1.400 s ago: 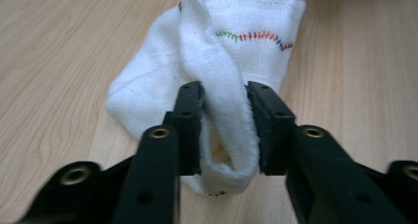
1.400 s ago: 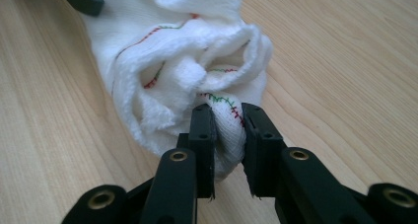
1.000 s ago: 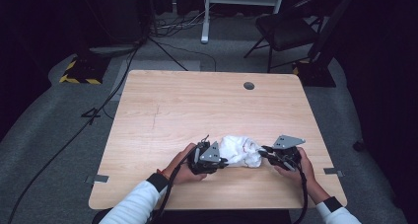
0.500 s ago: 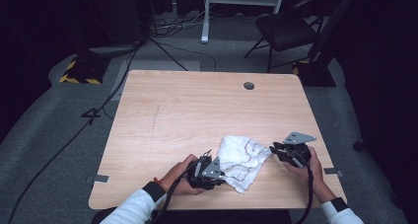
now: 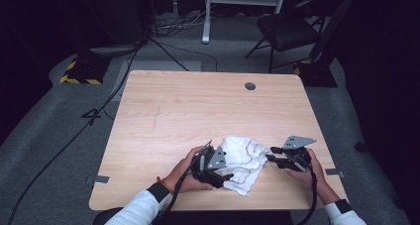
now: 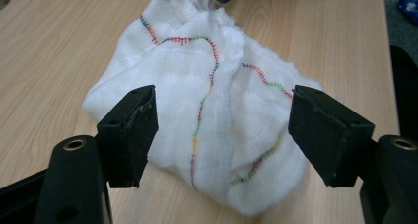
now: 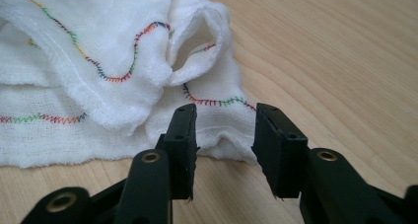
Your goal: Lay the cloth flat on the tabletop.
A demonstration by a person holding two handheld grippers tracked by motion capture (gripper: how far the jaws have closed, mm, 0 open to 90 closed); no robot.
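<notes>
Cloth (image 5: 242,160) x1, crumpled on table (image 5: 198,111) | hand-held grippers x2: left (image 5: 225,178) & right (image 5: 270,158) just opened, holding nothing

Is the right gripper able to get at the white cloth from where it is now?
Probably yes: the right gripper stands open at the edge of the white cloth, nothing between them.

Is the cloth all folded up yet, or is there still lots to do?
Not yet. The white cloth lies rumpled on the wooden table. The left gripper and the right gripper have just been opening, pads off the fabric. Regrasping, smoothing and folding probably remain.
</notes>
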